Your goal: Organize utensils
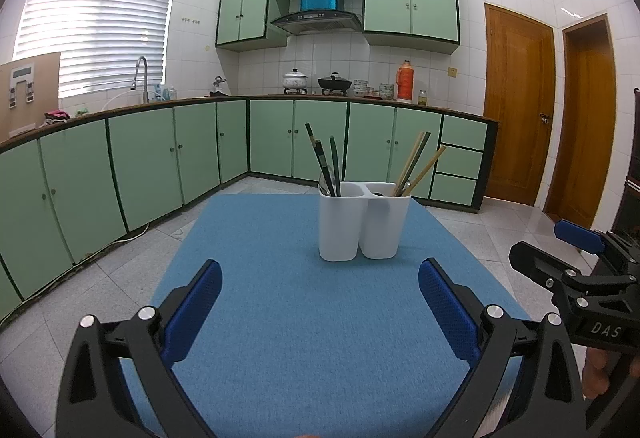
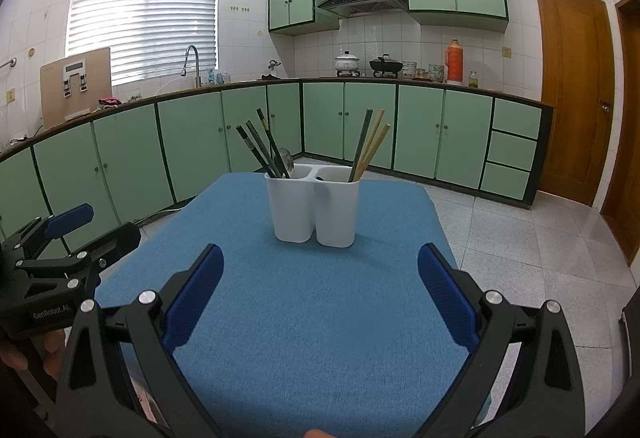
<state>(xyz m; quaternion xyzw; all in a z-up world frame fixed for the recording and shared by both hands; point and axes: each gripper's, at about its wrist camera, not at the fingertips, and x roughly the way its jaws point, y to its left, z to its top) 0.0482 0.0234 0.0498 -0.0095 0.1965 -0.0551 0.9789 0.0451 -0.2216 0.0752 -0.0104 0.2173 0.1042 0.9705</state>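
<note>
Both grippers hover low over the near part of the blue mat [image 1: 304,318], side by side and level, pointing toward the far kitchen cabinets: the left gripper [image 1: 320,312] has its blue-padded fingers spread wide apart with nothing between them, and the right gripper [image 2: 320,296] is likewise spread wide and empty. Farther along the mat, well apart from both, stands the white two-compartment holder [image 1: 362,224], upright. Its left compartment holds dark chopsticks [image 1: 326,164] and a metal spoon [image 2: 285,159], its right one light wooden chopsticks [image 1: 420,170] with one dark stick.
</note>
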